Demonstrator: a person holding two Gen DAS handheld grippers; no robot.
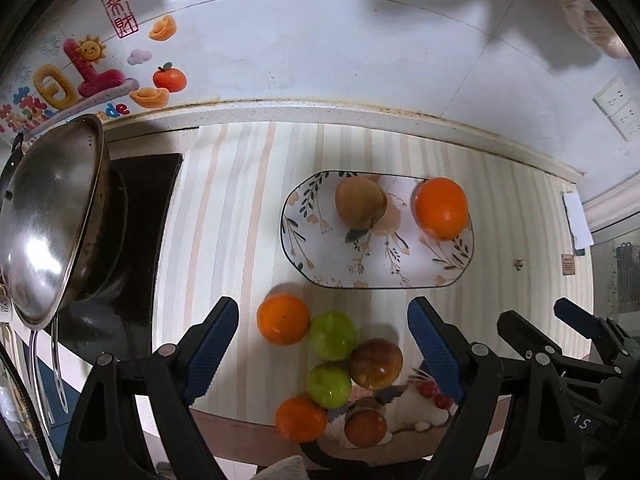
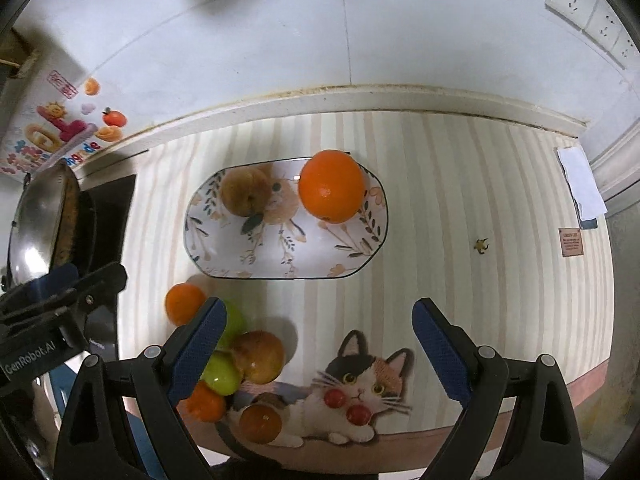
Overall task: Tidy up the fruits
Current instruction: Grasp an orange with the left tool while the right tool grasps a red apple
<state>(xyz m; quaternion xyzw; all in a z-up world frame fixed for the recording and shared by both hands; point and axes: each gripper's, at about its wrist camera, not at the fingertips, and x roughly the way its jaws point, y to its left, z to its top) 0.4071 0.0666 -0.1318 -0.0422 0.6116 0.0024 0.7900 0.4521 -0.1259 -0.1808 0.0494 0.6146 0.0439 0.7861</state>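
Note:
A floral plate point(image 1: 316, 248) point(image 2: 224, 252) on the striped mat holds a brownish apple point(image 1: 360, 202) point(image 2: 244, 192) and a large orange point(image 1: 441, 208) point(image 2: 332, 186). Nearer me lies a cluster of loose fruit: an orange point(image 1: 283, 319) point(image 2: 184, 304), two green apples point(image 1: 332, 335) point(image 1: 329, 384), a reddish apple point(image 1: 375, 363) point(image 2: 259, 356), a second orange point(image 1: 301, 418) point(image 2: 205, 402) and a small brown-red fruit point(image 1: 365, 428) point(image 2: 260, 424). My left gripper point(image 1: 324, 344) hovers open above the cluster. My right gripper point(image 2: 318, 344) is open above the cat picture, holding nothing.
A steel wok point(image 1: 48, 224) point(image 2: 36, 232) sits tilted on the dark stove at the left. A white tiled wall with stickers point(image 1: 88, 68) and sockets point(image 2: 588, 8) backs the counter. The mat's front edge point(image 2: 400, 444) lies just below the cat picture point(image 2: 360, 392).

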